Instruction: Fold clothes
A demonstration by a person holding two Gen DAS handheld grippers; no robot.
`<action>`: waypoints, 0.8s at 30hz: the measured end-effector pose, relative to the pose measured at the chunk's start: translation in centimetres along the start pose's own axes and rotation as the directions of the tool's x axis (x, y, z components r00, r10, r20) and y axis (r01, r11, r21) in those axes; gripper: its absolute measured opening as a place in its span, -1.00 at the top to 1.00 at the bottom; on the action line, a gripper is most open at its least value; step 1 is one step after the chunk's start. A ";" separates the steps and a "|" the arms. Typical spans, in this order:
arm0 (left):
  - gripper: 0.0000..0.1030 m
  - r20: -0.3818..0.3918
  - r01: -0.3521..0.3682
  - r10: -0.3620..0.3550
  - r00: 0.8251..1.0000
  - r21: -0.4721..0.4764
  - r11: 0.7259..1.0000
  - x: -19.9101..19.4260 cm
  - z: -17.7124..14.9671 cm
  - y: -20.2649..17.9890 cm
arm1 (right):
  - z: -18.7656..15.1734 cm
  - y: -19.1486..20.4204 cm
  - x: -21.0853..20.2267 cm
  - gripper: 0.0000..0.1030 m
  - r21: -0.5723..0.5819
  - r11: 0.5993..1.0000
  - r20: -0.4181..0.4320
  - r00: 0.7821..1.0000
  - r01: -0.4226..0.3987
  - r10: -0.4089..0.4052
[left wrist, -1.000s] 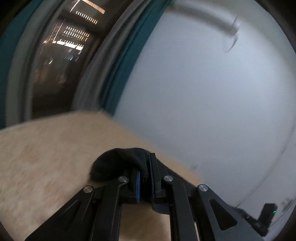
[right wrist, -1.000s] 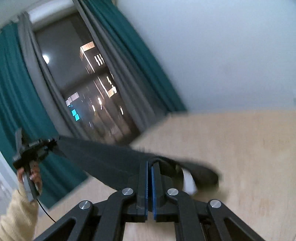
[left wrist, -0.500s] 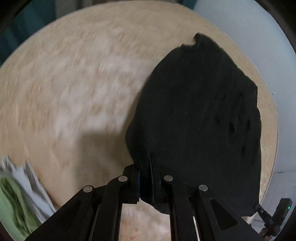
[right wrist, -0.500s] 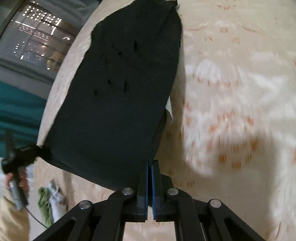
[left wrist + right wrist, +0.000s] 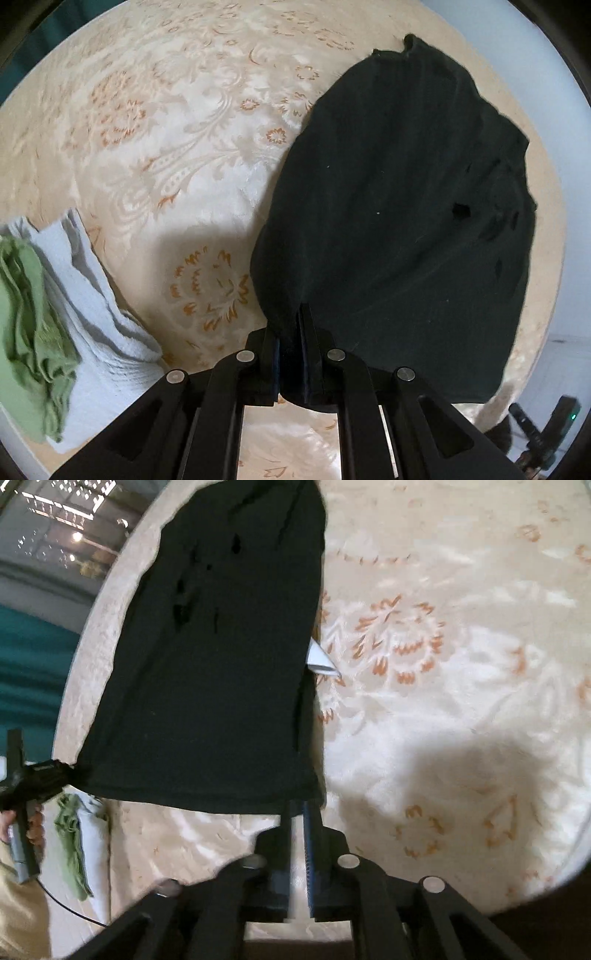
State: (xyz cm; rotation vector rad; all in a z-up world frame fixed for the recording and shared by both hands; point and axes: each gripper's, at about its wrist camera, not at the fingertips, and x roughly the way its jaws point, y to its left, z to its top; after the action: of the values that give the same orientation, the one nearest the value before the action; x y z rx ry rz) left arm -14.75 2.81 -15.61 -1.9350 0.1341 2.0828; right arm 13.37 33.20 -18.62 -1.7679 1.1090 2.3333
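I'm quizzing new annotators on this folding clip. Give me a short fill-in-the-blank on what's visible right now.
1. The garment spread on the patterned bedspread is ____ in colour.
2. The left gripper is shut on the garment's ____.
3. On the pale blue towel lies a ____ cloth.
4. The right gripper's jaws stand slightly ____.

Missing words: black; edge; green; apart

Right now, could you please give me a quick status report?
Left gripper shut on black garment. Right gripper slightly open at its hem. Folded towels lie clear, left.
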 end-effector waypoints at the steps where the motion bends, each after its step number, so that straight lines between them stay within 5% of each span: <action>1: 0.84 0.001 -0.009 0.009 1.000 0.008 1.000 0.1 0.1 -0.3 | 0.5 0.3 0.7 0.31 -0.003 1.000 -0.018 1.000 0.016 -0.016; 7: 0.84 -0.018 -0.026 0.027 0.999 0.023 0.999 0.6 0.2 -0.8 | 3.3 1.7 5.3 0.13 -0.038 0.996 -0.108 0.991 0.080 -0.083; 8: 0.84 -0.025 -0.026 0.027 0.999 0.022 0.999 0.7 0.2 -0.8 | 3.5 1.8 5.8 0.15 -0.035 0.997 -0.117 0.991 0.067 -0.071; 9: 0.84 -0.037 -0.031 0.032 0.999 0.023 0.999 0.9 0.2 -0.9 | 3.7 1.9 6.4 0.42 -0.032 0.998 -0.126 0.990 0.052 -0.056; 10: 0.84 -0.055 -0.033 0.035 0.998 0.026 0.999 0.9 0.1 -1.0 | 3.7 2.0 6.6 0.91 -0.020 1.000 -0.133 0.991 0.012 -0.015; 14: 0.85 -0.147 -0.018 0.025 0.989 0.054 0.998 0.1 -1.0 -1.0 | 2.8 2.7 4.9 0.92 0.016 0.984 -0.124 0.976 -0.178 0.178; 18: 0.85 -0.232 -0.033 0.046 0.972 0.057 0.998 -2.0 -3.0 0.6 | -0.7 2.2 -0.5 0.93 0.083 0.938 -0.086 0.936 -0.335 0.342; 21: 0.85 -0.273 -0.055 0.061 0.960 0.029 0.998 -4.3 -4.9 2.9 | -3.4 1.5 -2.4 0.93 0.137 0.921 -0.104 0.920 -0.364 0.379; 24: 0.85 -0.246 -0.024 0.017 0.969 -0.027 0.999 -6.2 -5.3 4.8 | -5.7 0.8 -3.4 0.93 0.183 0.913 -0.136 0.910 -0.365 0.391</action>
State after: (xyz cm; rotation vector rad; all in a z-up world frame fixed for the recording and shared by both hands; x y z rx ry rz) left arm -10.66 -4.07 -10.55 -2.2132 0.1763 1.8586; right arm 19.02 30.90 -15.94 -1.8627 1.7538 2.2301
